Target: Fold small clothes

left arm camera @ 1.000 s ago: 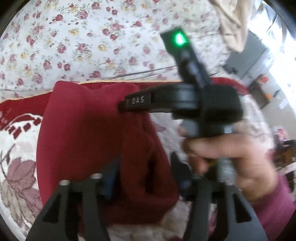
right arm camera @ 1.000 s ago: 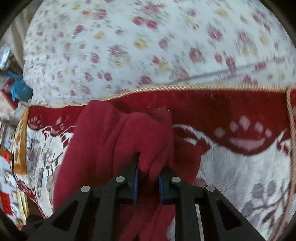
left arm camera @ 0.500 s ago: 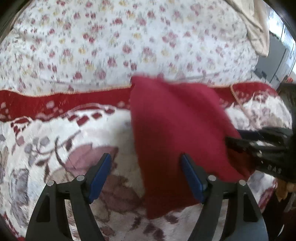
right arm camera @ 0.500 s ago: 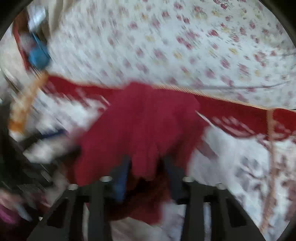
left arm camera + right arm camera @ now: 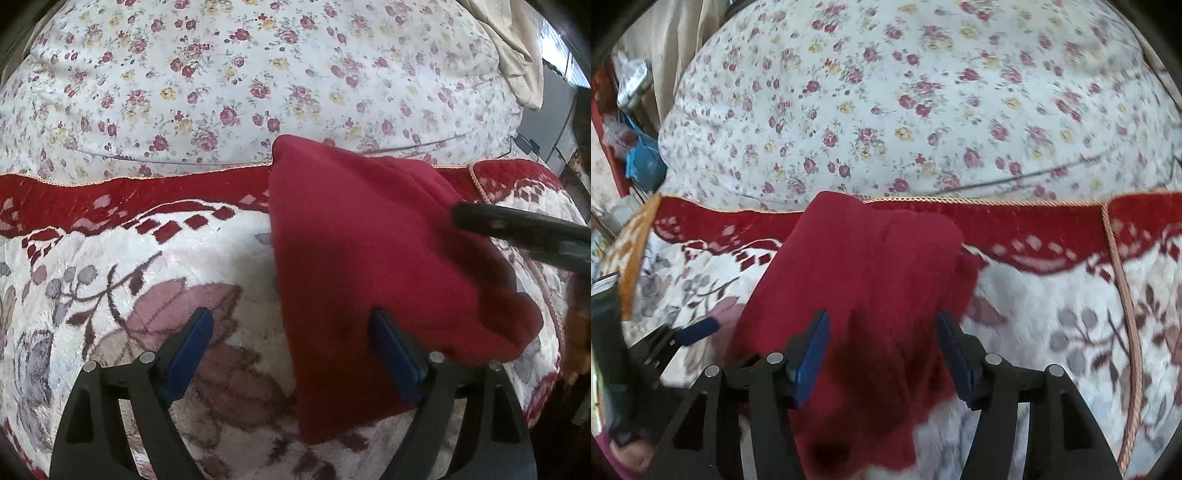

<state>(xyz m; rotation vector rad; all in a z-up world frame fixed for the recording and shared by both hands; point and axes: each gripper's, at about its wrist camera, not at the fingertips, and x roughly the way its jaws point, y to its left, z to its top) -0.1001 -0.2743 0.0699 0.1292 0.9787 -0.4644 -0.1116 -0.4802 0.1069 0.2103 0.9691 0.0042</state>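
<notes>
Left wrist view: a folded dark red garment (image 5: 373,258) lies on a plush white blanket (image 5: 122,266) with leaf patterns, its upper left corner crossing the blanket's red, cord-trimmed border (image 5: 122,192) toward the rose-print quilt (image 5: 229,74) filling the top of the frame. Open blanket spreads across the lower left. The left gripper (image 5: 291,349) is wide and still opening, holding nothing; its right pad (image 5: 393,354) lies over the garment's lower edge, its left pad over bare blanket. The right gripper (image 5: 517,229) enters from the right edge above the cloth.

Right wrist view: the garment (image 5: 864,280) runs from frame centre down to the bottom edge, white blanket (image 5: 1052,325) open to the right. The right gripper (image 5: 882,354) is opening, its blue pads (image 5: 812,354) apart on either side of the cloth's middle, not pressing it. The left gripper (image 5: 698,328) sits at lower left.
</notes>
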